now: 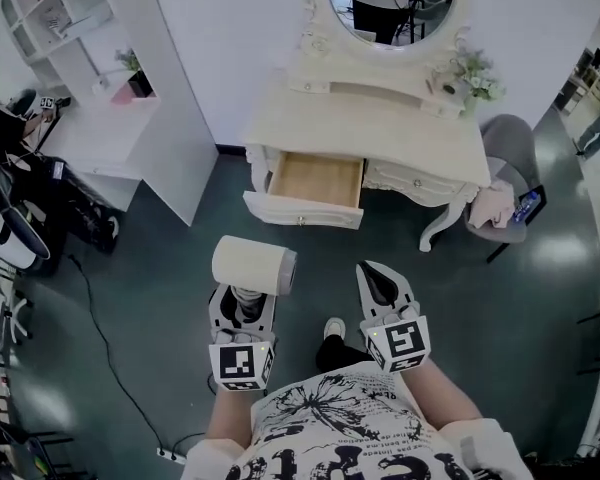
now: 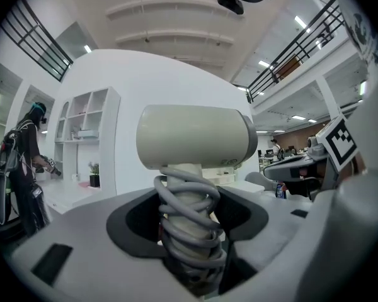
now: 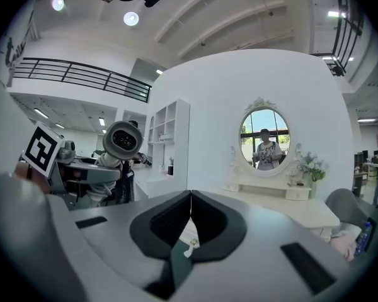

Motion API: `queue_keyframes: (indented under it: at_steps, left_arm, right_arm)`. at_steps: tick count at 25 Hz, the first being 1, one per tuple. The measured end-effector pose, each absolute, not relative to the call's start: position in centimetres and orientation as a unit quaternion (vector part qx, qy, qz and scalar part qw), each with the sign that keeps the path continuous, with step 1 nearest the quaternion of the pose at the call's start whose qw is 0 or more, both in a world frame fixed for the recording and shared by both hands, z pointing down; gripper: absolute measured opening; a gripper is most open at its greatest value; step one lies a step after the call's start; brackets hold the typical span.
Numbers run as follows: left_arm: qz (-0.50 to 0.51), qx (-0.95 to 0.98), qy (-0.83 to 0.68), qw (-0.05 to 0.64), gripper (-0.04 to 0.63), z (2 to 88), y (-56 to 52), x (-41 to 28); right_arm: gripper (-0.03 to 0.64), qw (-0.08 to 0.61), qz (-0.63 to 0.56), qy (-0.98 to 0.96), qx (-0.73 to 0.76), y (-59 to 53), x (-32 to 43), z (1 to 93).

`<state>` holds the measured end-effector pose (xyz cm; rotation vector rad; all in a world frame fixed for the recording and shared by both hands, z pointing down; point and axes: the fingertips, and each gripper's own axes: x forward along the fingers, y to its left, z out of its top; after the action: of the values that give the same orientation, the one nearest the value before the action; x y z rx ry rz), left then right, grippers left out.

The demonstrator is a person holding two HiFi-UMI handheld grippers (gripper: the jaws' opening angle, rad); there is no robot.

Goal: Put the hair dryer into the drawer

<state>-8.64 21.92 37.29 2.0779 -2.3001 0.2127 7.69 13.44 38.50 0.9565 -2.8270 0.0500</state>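
Note:
My left gripper (image 1: 246, 306) is shut on the handle of a cream hair dryer (image 1: 254, 265), whose grey cord (image 2: 188, 222) is coiled round the handle. The hair dryer's barrel (image 2: 198, 137) stands upright above the jaws. My right gripper (image 1: 384, 284) is shut with nothing in it, its tips touching (image 3: 190, 214). Ahead stands a white dressing table (image 1: 380, 128) with its left drawer (image 1: 315, 182) pulled open, the wooden bottom bare. Both grippers hang over the floor a short way in front of the drawer.
A grey chair (image 1: 508, 173) with a cloth and a phone stands right of the dressing table. A white shelf unit (image 1: 120, 78) is at the left, with dark equipment (image 1: 20, 188) beside it. A cable (image 1: 105, 348) runs across the floor. An oval mirror (image 1: 390, 3) hangs above the dressing table.

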Motion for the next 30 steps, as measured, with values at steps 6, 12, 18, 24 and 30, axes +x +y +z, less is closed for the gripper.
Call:
queue_keyframes:
  at_steps: [6, 12, 18, 24, 30]
  left_arm:
    - [0.062, 0.679, -0.731, 0.013, 0.258, 36.8, 12.1, -9.6]
    - [0.074, 0.677, -0.732, -0.002, 0.258, 36.7, 5.8, -11.0]
    - [0.075, 0.685, -0.724, 0.000, 0.258, 36.7, 1.0, -12.2]
    - [0.081, 0.716, -0.693, 0.006, 0.258, 37.7, -5.0, -13.8]
    - [0.097, 0.765, -0.636, 0.010, 0.258, 39.2, -11.9, -15.6]
  right_arm:
    - [0.017, 0.076, 0.007, -0.945, 0.317, 3.8, 5.8, 37.7]
    - [0.017, 0.074, 0.007, -0.946, 0.317, -2.4, 4.2, 37.9]
    - [0.017, 0.076, 0.016, -0.939, 0.336, -6.6, 4.0, 38.5]
    - [0.017, 0.080, 0.019, -0.925, 0.371, -11.0, 2.6, 38.8]
    - [0.017, 0.086, 0.032, -0.904, 0.417, -15.9, 0.4, 39.4]
